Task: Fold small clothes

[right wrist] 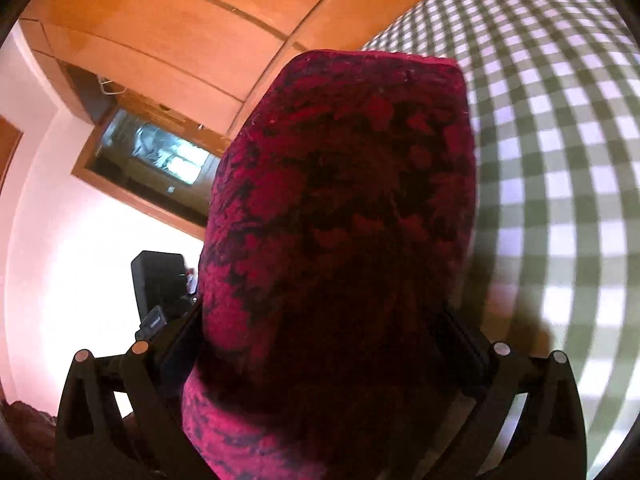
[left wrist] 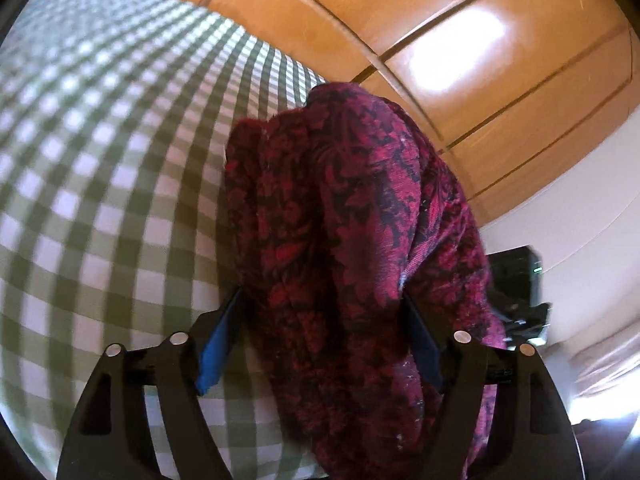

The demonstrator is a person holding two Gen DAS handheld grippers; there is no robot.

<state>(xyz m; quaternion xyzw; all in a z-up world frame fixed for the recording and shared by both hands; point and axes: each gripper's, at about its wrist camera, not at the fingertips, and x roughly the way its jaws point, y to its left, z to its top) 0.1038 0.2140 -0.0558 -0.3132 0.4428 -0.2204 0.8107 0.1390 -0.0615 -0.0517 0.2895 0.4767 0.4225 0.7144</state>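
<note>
A small garment of magenta and dark floral cloth (left wrist: 352, 240) hangs bunched between my left gripper's (left wrist: 320, 320) blue-padded fingers (left wrist: 218, 344), lifted above the green and white checked cloth (left wrist: 100, 184). The fingertips are hidden under the fabric. In the right wrist view the same garment (right wrist: 344, 208) drapes over my right gripper (right wrist: 324, 328) and covers its fingertips; the black fingers (right wrist: 466, 340) press in on both sides of it. Both grippers hold the garment up off the surface.
The checked cloth (right wrist: 560, 160) covers a bed or table. Orange wooden cabinet doors (left wrist: 440, 40) stand behind. A white wall (right wrist: 80, 260), a dark-framed opening (right wrist: 152, 160) and a black device (right wrist: 160, 280) lie to the side.
</note>
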